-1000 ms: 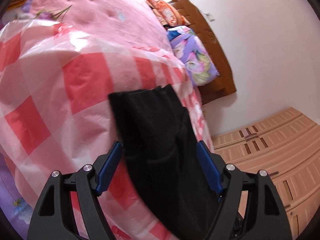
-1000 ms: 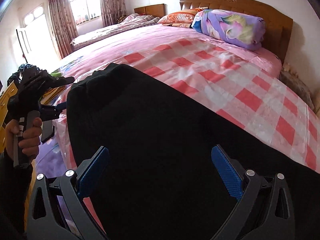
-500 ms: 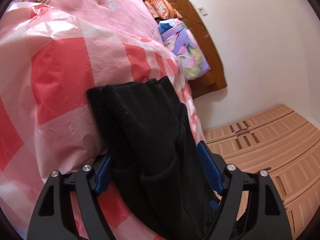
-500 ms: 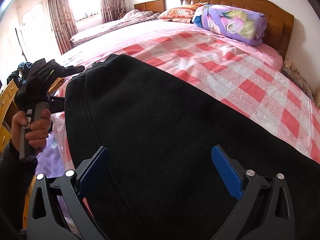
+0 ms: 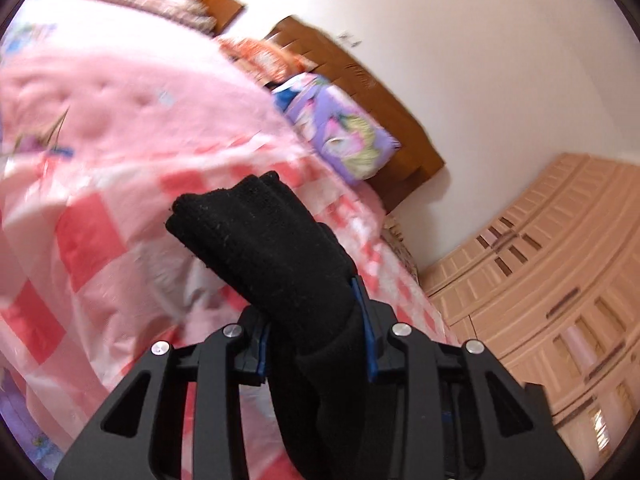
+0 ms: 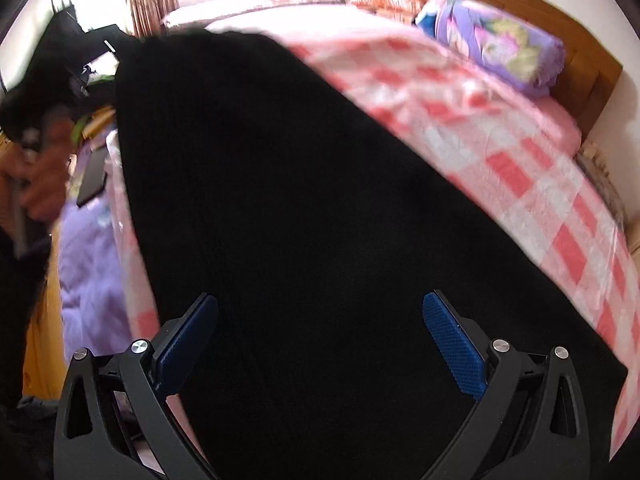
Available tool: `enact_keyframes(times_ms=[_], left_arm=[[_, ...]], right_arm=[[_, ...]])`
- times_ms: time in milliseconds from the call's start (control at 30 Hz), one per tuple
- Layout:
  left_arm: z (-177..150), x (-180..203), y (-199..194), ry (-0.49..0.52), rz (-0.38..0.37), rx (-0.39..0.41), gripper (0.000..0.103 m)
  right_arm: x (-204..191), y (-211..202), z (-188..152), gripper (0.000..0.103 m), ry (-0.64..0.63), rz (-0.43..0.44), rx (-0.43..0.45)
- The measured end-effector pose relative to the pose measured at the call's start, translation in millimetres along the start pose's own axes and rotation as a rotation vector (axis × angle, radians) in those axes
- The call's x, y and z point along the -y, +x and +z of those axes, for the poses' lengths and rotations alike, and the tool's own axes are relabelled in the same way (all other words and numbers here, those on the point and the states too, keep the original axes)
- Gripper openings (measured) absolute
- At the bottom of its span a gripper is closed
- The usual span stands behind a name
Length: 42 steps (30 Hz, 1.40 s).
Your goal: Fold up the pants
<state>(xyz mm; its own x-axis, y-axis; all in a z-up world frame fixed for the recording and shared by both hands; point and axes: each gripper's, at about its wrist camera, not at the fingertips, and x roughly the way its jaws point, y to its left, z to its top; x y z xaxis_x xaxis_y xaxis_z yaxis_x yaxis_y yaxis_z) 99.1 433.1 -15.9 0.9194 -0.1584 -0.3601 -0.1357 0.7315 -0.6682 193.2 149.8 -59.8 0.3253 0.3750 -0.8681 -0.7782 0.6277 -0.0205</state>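
At the bed's edge, the left gripper (image 5: 316, 328) has just been closing and now pinches the black pants (image 5: 260, 240).

A second ago its jaws stood wide with the cloth lying loose between them; now the blue pads (image 5: 370, 332) squeeze a bunched end, which sticks up off the checked sheet (image 5: 88, 232). The view is blurry. The right gripper (image 6: 320, 340) is spread wide over the pants, as before, and grips nothing. The pants lie flat across the bed (image 6: 560, 128) from its near edge up toward the far side. A hand (image 6: 44, 172) shows by the left edge.
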Motion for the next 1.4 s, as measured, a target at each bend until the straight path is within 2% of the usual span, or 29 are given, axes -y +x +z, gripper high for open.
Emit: enact_keyframes(times_ms=[33, 133, 233, 333, 433, 500, 600, 667, 733, 767, 800, 833, 900, 967, 1000, 1067, 1100, 1133, 1200, 1233, 1267, 1333, 1400], left_arm=[[-0.1, 14.6, -4.3, 0.046, 0.001, 0.013, 0.033], [-3.7, 70.1, -16.5, 0.218, 0.020, 0.045, 0.033], [-22.4, 116.0, -23.9, 0.362, 0.012, 0.050, 0.033], [-56.3, 166.5, -21.8, 0.537, 0.007, 0.040, 0.033], [-106.6, 216.5, -5.9, 0.708, -0.016, 0.001, 0.030], [-145.7, 242.6, 10.2, 0.828, -0.011, -0.039, 0.030], [-211.5, 269.1, 32.2, 1.003, -0.022, -0.105, 0.030], [-272.2, 282.5, 52.3, 1.181, -0.032, -0.186, 0.033], [-332.2, 284.3, 69.3, 1.371, -0.057, -0.297, 0.043], [-345.7, 283.5, 67.6, 1.426, -0.039, -0.246, 0.056], [-354.9, 283.6, 63.5, 1.471, -0.012, -0.185, 0.056], [-354.2, 285.1, 60.5, 1.470, -0.031, -0.200, 0.057], [-335.7, 286.1, 51.8, 1.405, -0.112, -0.242, 0.082], [-314.1, 283.8, 31.2, 1.344, -0.166, -0.202, 0.085], [-293.7, 280.7, 14.6, 1.276, -0.207, -0.177, 0.087], [-262.0, 272.0, -5.2, 1.160, -0.226, -0.135, 0.097], [-242.4, 264.2, -10.4, 1.088, -0.215, -0.121, 0.102], [-220.7, 251.9, -13.4, 0.987, -0.182, -0.122, 0.102], [-190.9, 223.4, -5.8, 0.855, -0.079, -0.126, 0.101], [-178.4, 207.1, 2.4, 0.796, 0.018, -0.135, 0.101], [-171.0, 193.4, 8.1, 0.766, 0.073, -0.153, 0.101], [-165.6, 176.5, 14.0, 0.754, 0.121, -0.170, 0.101], [-162.6, 161.5, 23.3, 0.739, 0.143, -0.195, 0.101]], right_arm=[[3.6, 5.0, -1.9, 0.099, 0.022, 0.040, -0.010], [12.3, -2.4, -3.3, 0.099, 0.046, 0.052, 0.021], [32.5, -26.7, -8.6, 0.099, 0.115, 0.057, 0.099], [75.5, -65.3, -29.8, 0.099, 0.260, 0.020, 0.210], [125.8, -108.6, -72.5, 0.099, 0.448, -0.031, 0.330], [158.4, -140.8, -114.6, 0.099, 0.586, -0.099, 0.405], [185.0, -175.7, -167.7, 0.099, 0.720, -0.176, 0.474], [193.8, -192.2, -199.8, 0.099, 0.779, -0.201, 0.501], [192.9, -199.4, -221.1, 0.099, 0.796, -0.221, 0.492], [191.7, -199.1, -224.3, 0.099, 0.794, -0.221, 0.483], [190.8, -199.2, -229.7, 0.099, 0.789, -0.214, 0.475], [190.3, -197.5, -231.9, 0.099, 0.784, -0.203, 0.469], [186.7, -192.5, -241.7, 0.099, 0.782, -0.160, 0.463], [181.6, -181.5, -243.4, 0.099, 0.785, -0.097, 0.443], [177.6, -173.7, -242.6, 0.099, 0.779, -0.054, 0.424], [168.6, -159.7, -238.6, 0.099, 0.771, 0.026, 0.403], [162.3, -151.7, -236.0, 0.099, 0.767, 0.081, 0.388], [154.0, -145.5, -233.0, 0.099, 0.761, 0.134, 0.368], [133.9, -129.7, -224.4, 0.099, 0.729, 0.214, 0.315], [127.5, -124.9, -221.2, 0.099, 0.715, 0.229, 0.292], [117.5, -118.4, -215.5, 0.099, 0.689, 0.241, 0.260], [105.2, -114.8, -204.9, 0.099, 0.652, 0.227, 0.248], [102.0, -111.1, -195.8, 0.099, 0.657, 0.266, 0.256]])
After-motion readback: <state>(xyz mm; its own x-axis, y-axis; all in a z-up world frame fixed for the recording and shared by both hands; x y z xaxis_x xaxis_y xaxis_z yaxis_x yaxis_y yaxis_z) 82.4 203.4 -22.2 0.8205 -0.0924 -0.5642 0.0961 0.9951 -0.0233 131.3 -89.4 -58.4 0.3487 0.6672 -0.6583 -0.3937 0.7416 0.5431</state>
